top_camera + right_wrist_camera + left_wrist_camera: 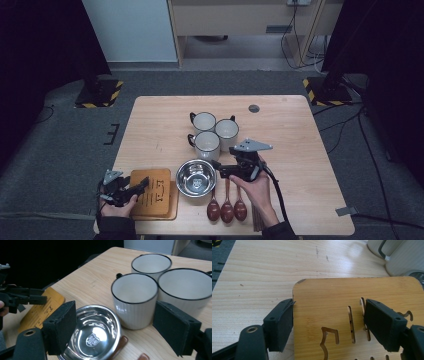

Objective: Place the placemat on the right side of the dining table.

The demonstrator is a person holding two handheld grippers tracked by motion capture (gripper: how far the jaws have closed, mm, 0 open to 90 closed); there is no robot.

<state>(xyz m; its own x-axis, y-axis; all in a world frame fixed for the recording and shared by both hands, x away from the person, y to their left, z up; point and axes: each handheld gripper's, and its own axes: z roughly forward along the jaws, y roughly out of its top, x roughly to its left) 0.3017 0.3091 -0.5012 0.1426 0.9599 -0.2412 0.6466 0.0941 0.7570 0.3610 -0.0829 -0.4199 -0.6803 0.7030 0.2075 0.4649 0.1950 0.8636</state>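
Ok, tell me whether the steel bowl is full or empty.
Empty: the bowl sits upright, its shiny bottom and stamped crest bare in the right gripper view.

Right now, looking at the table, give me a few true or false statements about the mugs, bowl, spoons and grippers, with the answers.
1. Three mugs stand on the table. True.
2. The bowl holds a spoon. False: it is empty; the spoons lie beside it.
3. The left gripper is over the wooden board. True.
4. The right gripper holds a mug. False: its jaws stand open with nothing gripped.
5. There are five spoons. False: three.
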